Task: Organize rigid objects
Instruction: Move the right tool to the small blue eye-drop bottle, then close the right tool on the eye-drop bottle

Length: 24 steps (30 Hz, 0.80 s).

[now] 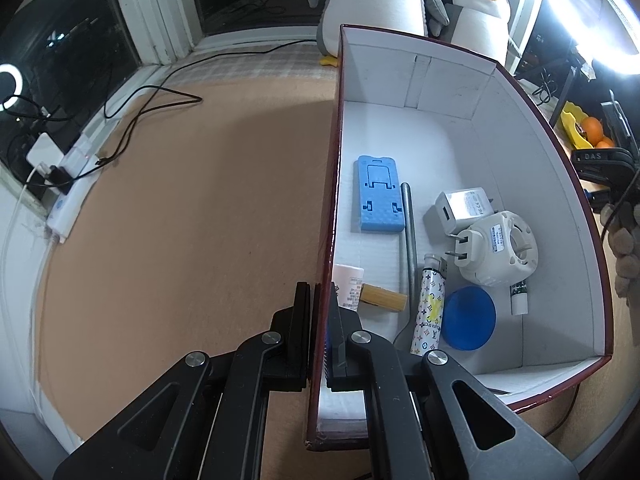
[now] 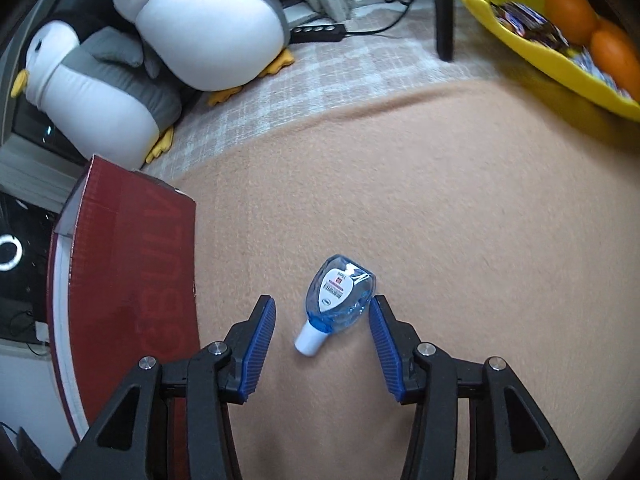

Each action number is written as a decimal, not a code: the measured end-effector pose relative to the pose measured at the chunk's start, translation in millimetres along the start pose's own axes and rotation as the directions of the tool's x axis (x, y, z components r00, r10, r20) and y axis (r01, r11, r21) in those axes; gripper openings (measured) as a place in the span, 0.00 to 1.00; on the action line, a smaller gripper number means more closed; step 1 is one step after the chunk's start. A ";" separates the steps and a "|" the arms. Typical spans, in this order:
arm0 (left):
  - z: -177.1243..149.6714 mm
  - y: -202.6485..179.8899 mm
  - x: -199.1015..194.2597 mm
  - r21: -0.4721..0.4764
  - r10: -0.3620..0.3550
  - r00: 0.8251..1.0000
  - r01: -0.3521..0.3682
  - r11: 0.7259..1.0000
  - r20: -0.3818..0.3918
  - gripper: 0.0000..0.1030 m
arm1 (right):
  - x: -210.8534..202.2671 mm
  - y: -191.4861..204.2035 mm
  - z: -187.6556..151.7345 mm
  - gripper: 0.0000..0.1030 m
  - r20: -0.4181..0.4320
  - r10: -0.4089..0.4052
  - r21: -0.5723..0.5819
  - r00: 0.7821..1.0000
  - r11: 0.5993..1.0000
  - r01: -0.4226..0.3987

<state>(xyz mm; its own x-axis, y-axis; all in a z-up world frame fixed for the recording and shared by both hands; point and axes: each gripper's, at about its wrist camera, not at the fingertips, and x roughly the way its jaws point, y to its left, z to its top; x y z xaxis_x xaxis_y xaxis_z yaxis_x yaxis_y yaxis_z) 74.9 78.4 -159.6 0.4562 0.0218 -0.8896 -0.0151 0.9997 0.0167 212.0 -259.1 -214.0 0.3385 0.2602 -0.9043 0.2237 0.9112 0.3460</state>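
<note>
Surroundings, left to right: a white power strip (image 1: 66, 196) with black cables (image 1: 132, 120) at the window edge, bare tan blanket (image 1: 180, 220), two plush penguins (image 2: 208, 28) behind the box, and a yellow tray (image 2: 532, 48) of oranges (image 2: 568, 8) at far right. Nothing lies between the right gripper and its target.

Container: a dark red box (image 1: 556, 152) with white lining. It holds, left to right, a pale pink tube (image 1: 349, 285), a wooden block (image 1: 384, 300), a blue phone stand (image 1: 377, 196), a grey metal rod (image 1: 409, 240), a patterned lighter (image 1: 430, 312), a white USB charger (image 1: 460, 208), a blue disc (image 1: 469, 317), a round white plug adapter (image 1: 500, 252) and a small white stick (image 1: 519, 298).

Grippers: the left gripper (image 1: 320, 320) is clamped on the box's near left wall, one finger on each side. The right gripper (image 2: 322, 332) stands partly open, its blue pads (image 2: 260, 348) either side of a small clear blue bottle (image 2: 340, 296) without pressing it.

The bottle lies flat on the blanket just right of the box, long axis slightly diagonal, white cap toward the gripper, rounded base away.
</note>
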 end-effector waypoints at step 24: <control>-1.5 2.2 -0.1 -0.009 -0.007 1.000 0.007 1.000 0.011 0.04 | -34.9 31.6 -38.1 0.27 0.126 -0.126 -0.265 0.984 0.952 0.155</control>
<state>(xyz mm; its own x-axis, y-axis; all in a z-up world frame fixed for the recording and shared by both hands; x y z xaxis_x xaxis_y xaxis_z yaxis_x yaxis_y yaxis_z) 73.5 80.6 -160.2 0.4657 0.0150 -0.8848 -0.0202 0.9998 0.0063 172.5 -227.2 -181.1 0.4205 0.1014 -0.9016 0.0234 0.9922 0.1224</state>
